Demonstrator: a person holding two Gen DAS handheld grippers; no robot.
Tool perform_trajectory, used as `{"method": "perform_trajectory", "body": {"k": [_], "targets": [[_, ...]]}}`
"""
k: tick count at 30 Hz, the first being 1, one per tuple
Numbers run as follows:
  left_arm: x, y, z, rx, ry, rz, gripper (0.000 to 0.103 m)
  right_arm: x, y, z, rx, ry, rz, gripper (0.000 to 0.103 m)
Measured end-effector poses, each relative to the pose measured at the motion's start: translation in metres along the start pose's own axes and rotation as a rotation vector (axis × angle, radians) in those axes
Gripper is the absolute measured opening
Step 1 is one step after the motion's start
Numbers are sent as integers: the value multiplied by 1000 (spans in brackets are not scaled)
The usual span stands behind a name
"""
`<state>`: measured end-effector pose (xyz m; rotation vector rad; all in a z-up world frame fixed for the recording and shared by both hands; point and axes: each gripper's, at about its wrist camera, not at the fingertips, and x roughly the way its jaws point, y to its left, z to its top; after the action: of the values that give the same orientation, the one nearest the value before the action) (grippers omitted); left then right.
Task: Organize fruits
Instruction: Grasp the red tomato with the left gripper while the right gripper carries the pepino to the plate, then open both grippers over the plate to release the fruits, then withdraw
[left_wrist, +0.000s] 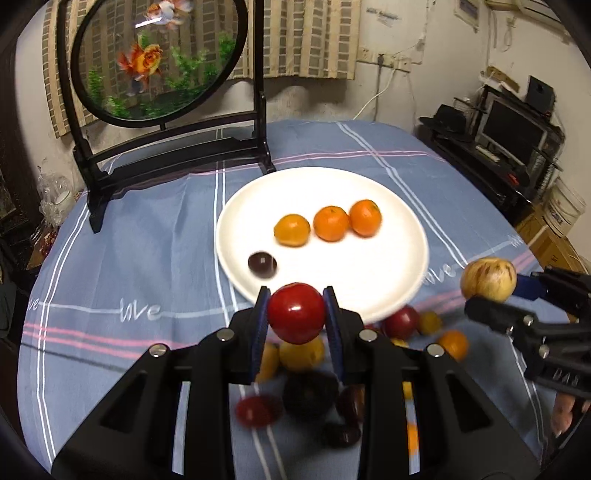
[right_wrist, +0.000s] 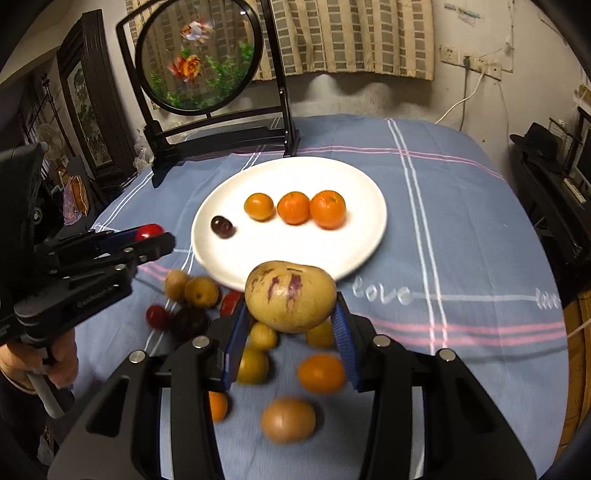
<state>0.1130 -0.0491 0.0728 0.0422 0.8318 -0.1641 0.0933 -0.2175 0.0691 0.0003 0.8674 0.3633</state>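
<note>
A white plate (left_wrist: 388, 291) (right_wrist: 354, 251) on the blue tablecloth holds three oranges (left_wrist: 331, 223) (right_wrist: 293, 207) in a row and one dark plum (left_wrist: 262, 264) (right_wrist: 222, 226). My left gripper (left_wrist: 296, 314) is shut on a red fruit (left_wrist: 296, 312), held above the plate's near edge; it also shows in the right wrist view (right_wrist: 149, 236). My right gripper (right_wrist: 290, 314) is shut on a yellow fruit with purple streaks (right_wrist: 290, 301) (left_wrist: 488, 279), held above the cloth just before the plate.
Several loose fruits, yellow, orange, red and dark, lie on the cloth (right_wrist: 321, 373) (left_wrist: 301, 354) below the grippers. A black stand with a round goldfish screen (left_wrist: 155, 59) (right_wrist: 199, 55) stands behind the plate. Dark furniture (left_wrist: 513, 147) is beyond the table's right edge.
</note>
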Motion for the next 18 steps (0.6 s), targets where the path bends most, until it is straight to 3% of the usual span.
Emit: {"method": "perform_trajectory", "body": {"k": [7, 8, 9, 11, 16, 18], "targets": [[60, 4, 27, -30, 64, 29, 30, 58, -6, 34, -5, 49, -33, 44], [68, 6, 31, -45, 73, 27, 36, 64, -8, 38, -2, 49, -45, 45], [76, 11, 37, -75, 76, 30, 59, 72, -12, 43, 4, 45, -61, 47], [78, 18, 42, -130, 40, 67, 81, 81, -17, 51, 14, 43, -81, 57], [68, 26, 44, -154, 11, 68, 81, 77, -28, 57, 42, 14, -110, 58], [62, 27, 41, -155, 11, 66, 81, 68, -31, 52, 56, 6, -83, 58]]}}
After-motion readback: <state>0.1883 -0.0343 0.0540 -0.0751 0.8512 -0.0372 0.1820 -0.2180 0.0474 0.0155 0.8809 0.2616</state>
